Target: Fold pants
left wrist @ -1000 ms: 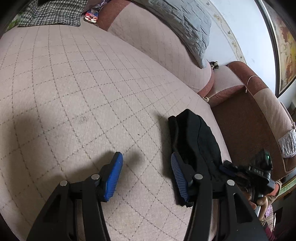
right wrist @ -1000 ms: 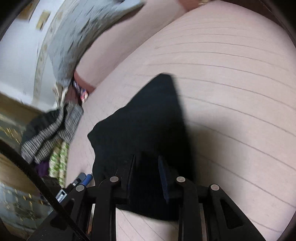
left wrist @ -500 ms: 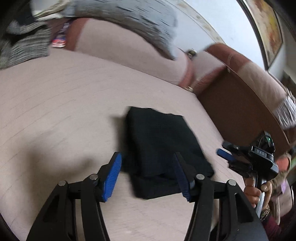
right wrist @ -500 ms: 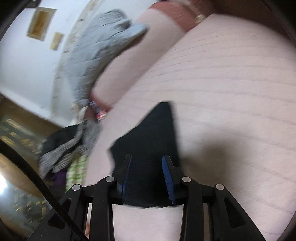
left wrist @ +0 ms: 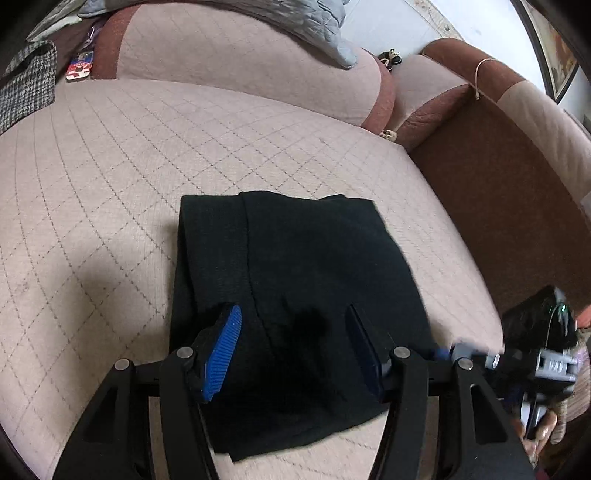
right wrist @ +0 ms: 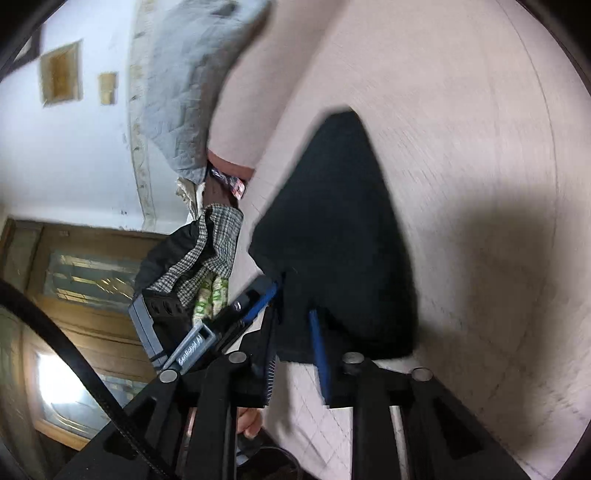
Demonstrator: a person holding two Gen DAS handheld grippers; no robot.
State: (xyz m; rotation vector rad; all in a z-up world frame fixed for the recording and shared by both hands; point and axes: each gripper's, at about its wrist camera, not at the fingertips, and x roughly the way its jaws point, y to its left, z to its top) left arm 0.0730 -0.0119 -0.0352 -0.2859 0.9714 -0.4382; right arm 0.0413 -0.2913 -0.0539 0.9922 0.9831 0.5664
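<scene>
We judge the folded black pants (left wrist: 295,295), lying on the quilted sofa seat (left wrist: 110,166) under our parted, empty left fingers (left wrist: 225,347) and ahead of our closing right fingers (right wrist: 317,347), soft, light and floppy, best pinched at a layered edge.

I count one folded pair of black pants (left wrist: 295,280), two claws, left (left wrist: 295,350) and right (right wrist: 295,354), one grey quilted cushion (left wrist: 306,18), and two framed pictures (right wrist: 61,74) at the upper left of the right wrist frame.

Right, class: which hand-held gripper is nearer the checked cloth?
Left. The left hand-held gripper hangs over the pants; the right hand-held gripper, jaws closing with the pants' edge between them, sits at their far side from the checked cloth.
</scene>
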